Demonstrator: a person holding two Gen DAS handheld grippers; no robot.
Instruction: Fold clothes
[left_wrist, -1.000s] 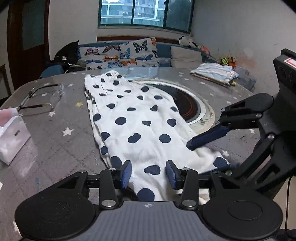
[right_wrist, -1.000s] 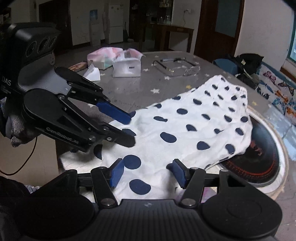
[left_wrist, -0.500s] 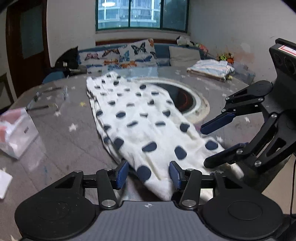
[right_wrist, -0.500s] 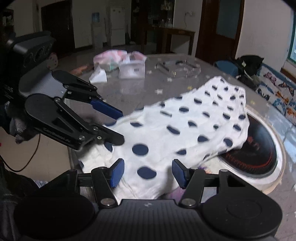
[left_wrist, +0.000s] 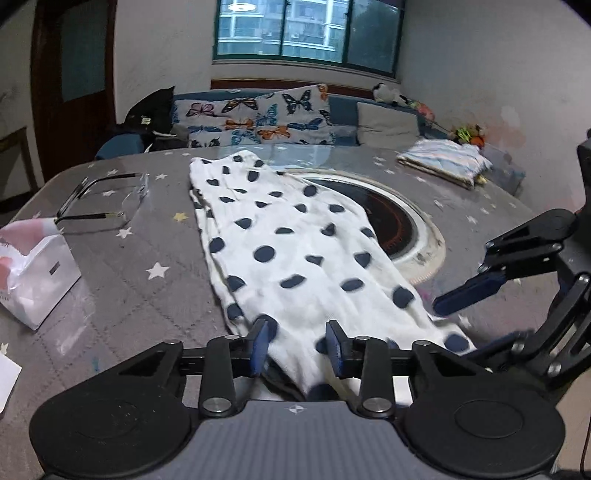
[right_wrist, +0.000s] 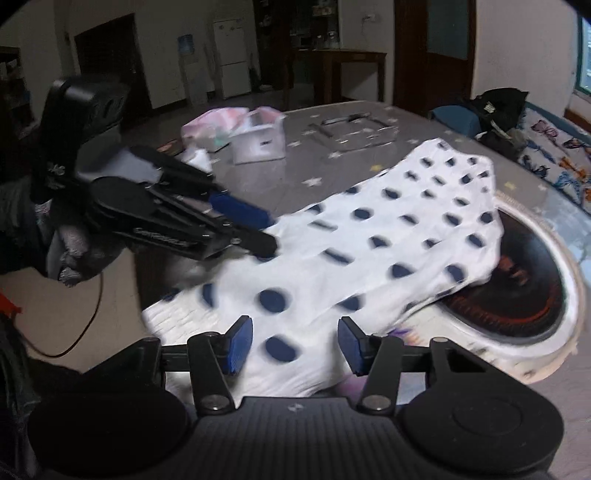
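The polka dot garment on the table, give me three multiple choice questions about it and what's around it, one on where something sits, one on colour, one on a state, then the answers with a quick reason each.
1. Where does the far right part of the polka dot garment lie?
A. Over the edge of the round burner set in the table
B. On the tissue box
C. On the sofa

2. What colour are the garment's dots?
A. Red
B. Dark blue
C. Green

3. How does the small striped cloth at the far side of the table lie?
A. Hanging from a hanger
B. Spread out flat in one layer
C. Folded into a pile

Answers:
1 A, the white fabric covers the burner's left rim in both views.
2 B, the dots read dark blue on white.
3 C, it sits as a compact layered stack.
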